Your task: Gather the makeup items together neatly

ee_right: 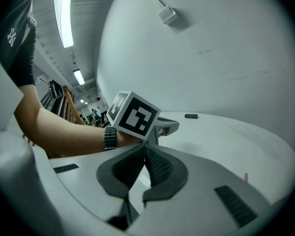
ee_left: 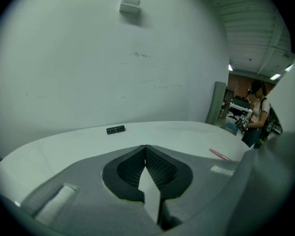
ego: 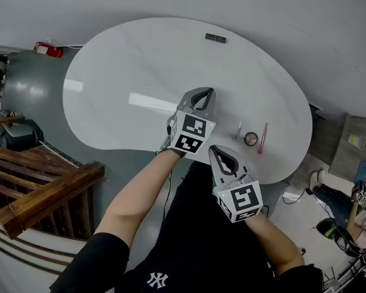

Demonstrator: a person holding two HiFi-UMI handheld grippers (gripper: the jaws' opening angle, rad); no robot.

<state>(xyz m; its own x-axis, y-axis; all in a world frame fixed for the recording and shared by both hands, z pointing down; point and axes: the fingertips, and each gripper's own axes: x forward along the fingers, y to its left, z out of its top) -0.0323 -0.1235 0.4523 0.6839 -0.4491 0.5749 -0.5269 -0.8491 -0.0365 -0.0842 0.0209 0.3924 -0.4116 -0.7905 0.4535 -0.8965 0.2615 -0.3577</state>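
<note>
- Right hand-held gripper (ego: 222,153), nearest, closed on nothing.
- Left hand-held gripper (ego: 201,93) closed too, empty.
- Slim pink stick (ego: 263,138) lies near-to-far on the glossy white table (ego: 122,72), right side, beside a round pot (ego: 251,139).
- Flat black bar (ego: 215,38) far, crosswise.

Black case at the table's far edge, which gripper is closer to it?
Left. The left gripper is over the middle of the table, short of the black case; the right gripper is back by the near edge, farther off.

White table (ego: 140,60), pink stick (ego: 263,138), small black case (ego: 215,38)
</note>
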